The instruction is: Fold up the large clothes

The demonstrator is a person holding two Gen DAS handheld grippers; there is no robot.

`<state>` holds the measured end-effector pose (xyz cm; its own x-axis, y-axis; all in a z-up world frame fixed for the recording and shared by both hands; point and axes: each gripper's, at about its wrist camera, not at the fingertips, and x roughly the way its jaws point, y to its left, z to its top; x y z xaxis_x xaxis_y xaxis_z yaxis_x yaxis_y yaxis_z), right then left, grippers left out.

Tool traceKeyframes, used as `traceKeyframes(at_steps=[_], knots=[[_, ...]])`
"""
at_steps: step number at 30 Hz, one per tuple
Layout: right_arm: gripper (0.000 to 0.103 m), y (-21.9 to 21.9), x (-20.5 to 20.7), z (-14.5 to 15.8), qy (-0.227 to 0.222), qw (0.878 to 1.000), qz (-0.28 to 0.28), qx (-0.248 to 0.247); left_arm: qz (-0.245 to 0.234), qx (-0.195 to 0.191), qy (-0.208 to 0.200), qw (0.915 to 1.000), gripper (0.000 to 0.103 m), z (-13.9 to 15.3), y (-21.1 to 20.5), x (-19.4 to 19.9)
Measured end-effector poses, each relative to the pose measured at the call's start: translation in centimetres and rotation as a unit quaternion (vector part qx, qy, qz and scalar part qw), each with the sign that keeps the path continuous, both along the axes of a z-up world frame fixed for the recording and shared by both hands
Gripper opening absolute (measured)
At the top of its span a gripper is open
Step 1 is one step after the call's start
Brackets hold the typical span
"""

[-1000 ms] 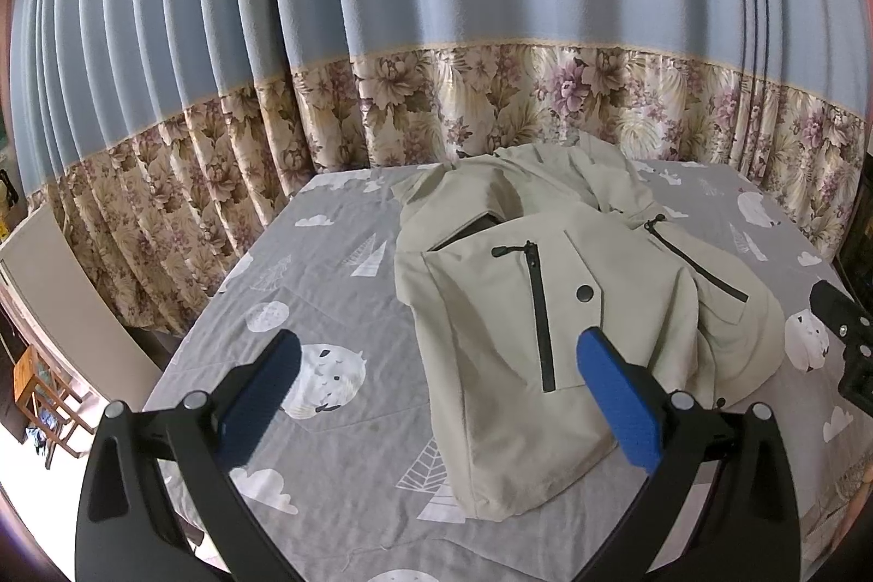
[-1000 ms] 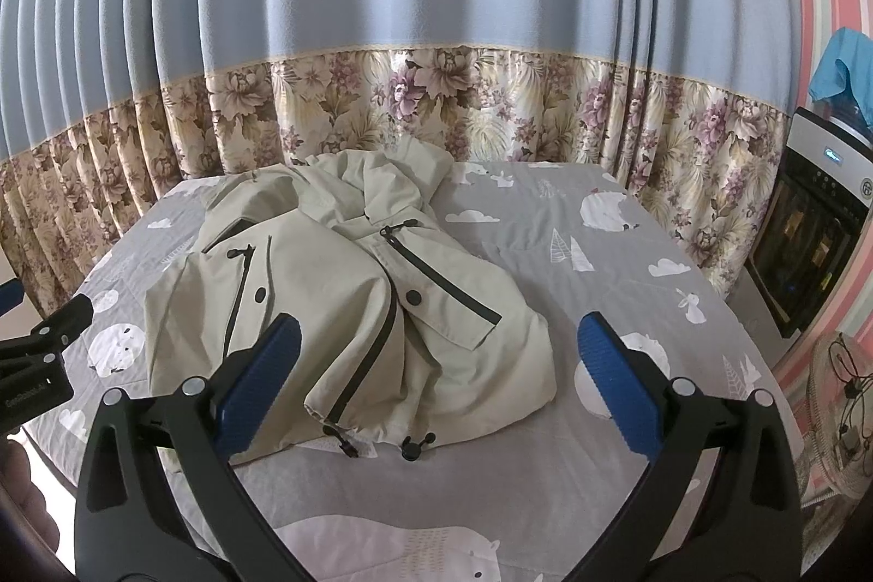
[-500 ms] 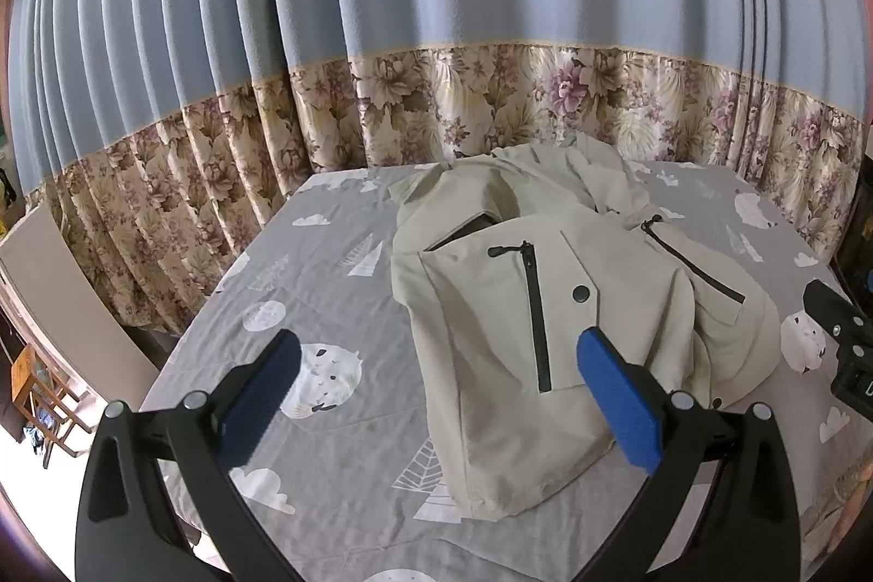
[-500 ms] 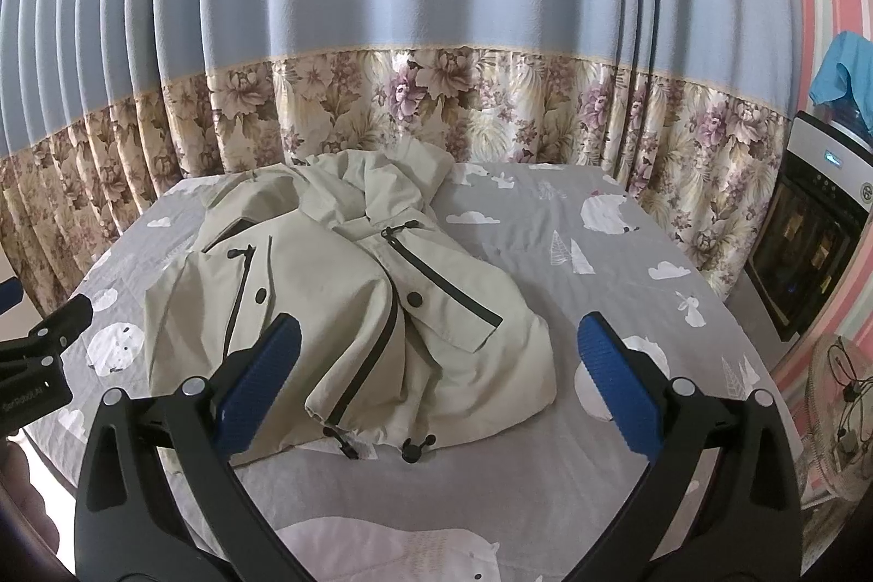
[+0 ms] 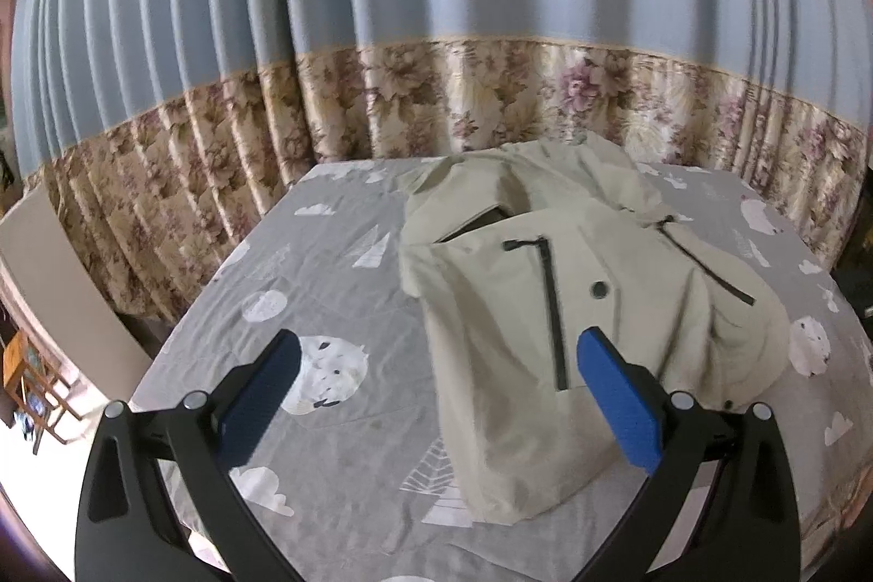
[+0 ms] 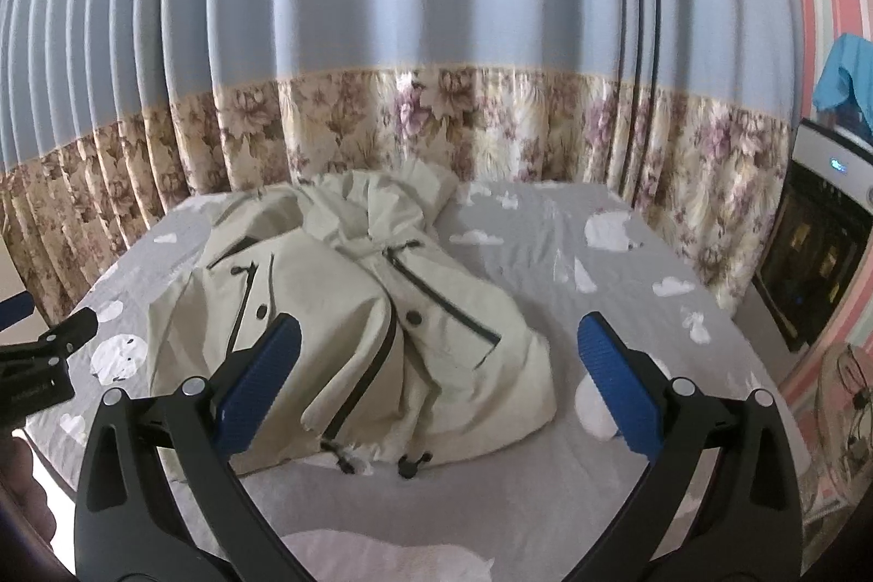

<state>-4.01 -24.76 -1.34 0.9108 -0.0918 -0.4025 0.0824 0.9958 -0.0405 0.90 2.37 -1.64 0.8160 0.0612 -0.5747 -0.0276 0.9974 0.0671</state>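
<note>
— Jacket [image 5: 556,298] location?
— Lies crumpled on the grey patterned bedsheet [image 5: 327,287], zips and snaps facing up, near the floral curtain [image 6: 382,118].
— Tools?
— Left gripper [image 5: 436,391] and right gripper [image 6: 436,388] both spread wide above the bed, holding nothing, clear of the cloth.

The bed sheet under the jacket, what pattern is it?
Grey bed sheet printed with white clouds and round animals; clearest in the left wrist view.

grey bedsheet [image 5: 338,276] w/ clouds, blue/floral curtain [image 6: 436,36], oven [image 6: 813,255].
</note>
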Motion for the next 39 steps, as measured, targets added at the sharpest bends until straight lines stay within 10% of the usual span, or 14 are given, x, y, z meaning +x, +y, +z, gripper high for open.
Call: traceKeyframes(at_steps=[7,18,21,27,29,34,39], knots=[[0.100,-2.9,2.5,-2.7,0.027,0.997,0.001,-0.078,0.008,-0.021,0.066,0.9976,0.101,-4.2,2.1,2.5],[0.100,-7.3,8.0,-8.5,0.154,0.987,0.055,0.005,-0.045,-0.047,0.129,0.9895,0.101,-8.8,-2.1,4.9],[0.083,-7.6,9.3,-9.1,0.174,0.983,0.060,0.011,-0.045,-0.058,0.151,0.9858,0.101,-10.0,-2.4,5.5],[0.066,-8.9,11.8,-11.3,0.228,0.970,0.071,0.048,-0.055,-0.063,0.180,0.9800,0.059,-11.6,-3.2,6.9],[0.055,-8.6,12.3,-12.0,0.239,0.966,0.083,0.056,-0.056,-0.065,0.190,0.9780,0.027,-12.1,-3.2,7.6],[0.012,-9.2,12.5,-11.9,0.223,0.967,0.094,0.079,-0.070,-0.085,0.190,0.9755,0.006,-11.8,-2.3,8.7],[0.005,-11.1,9.8,-7.8,0.143,0.983,0.074,0.093,-0.058,-0.065,0.135,0.9870,0.003,-8.1,0.0,8.5]])
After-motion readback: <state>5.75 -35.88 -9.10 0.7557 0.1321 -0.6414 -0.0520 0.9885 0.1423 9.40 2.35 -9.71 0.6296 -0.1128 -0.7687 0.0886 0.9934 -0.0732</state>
